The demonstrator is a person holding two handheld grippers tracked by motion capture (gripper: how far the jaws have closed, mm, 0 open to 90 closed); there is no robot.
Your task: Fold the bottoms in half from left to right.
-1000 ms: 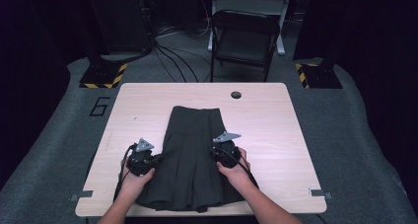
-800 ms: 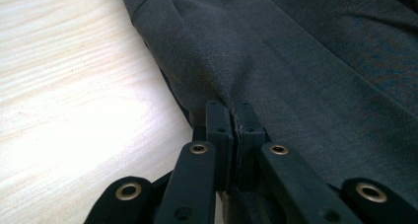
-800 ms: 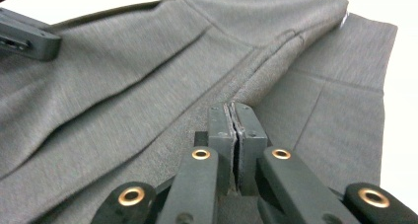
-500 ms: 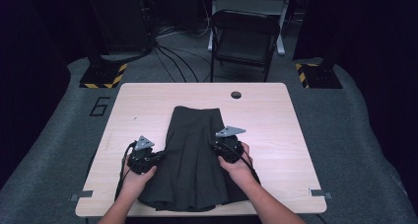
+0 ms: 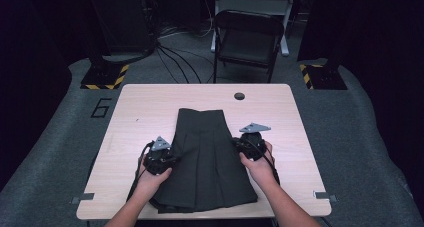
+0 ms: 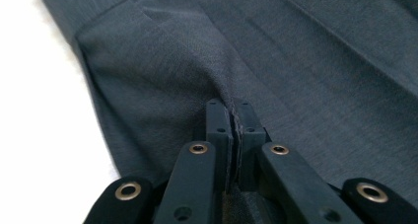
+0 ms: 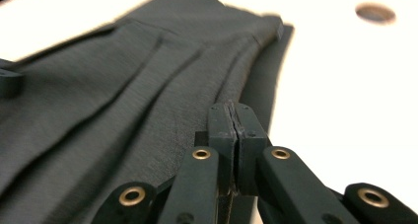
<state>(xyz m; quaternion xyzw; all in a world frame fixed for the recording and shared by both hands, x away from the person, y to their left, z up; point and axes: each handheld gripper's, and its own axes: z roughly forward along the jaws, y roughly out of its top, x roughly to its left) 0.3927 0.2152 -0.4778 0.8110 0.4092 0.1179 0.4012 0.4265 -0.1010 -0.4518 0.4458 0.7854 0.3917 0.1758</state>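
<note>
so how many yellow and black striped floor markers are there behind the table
2: one hazard-striped marker lies on the floor beyond the table's far left corner, the other beyond its far right corner. More could be hidden in the dark surroundings.

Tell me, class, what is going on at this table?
A person holds a gripper in each hand over a dark pleated skirt lying flat on the wooden table. The left gripper is shut on the skirt's left edge, and the right gripper is shut on its right edge. The waistband end points away from the person.
</note>
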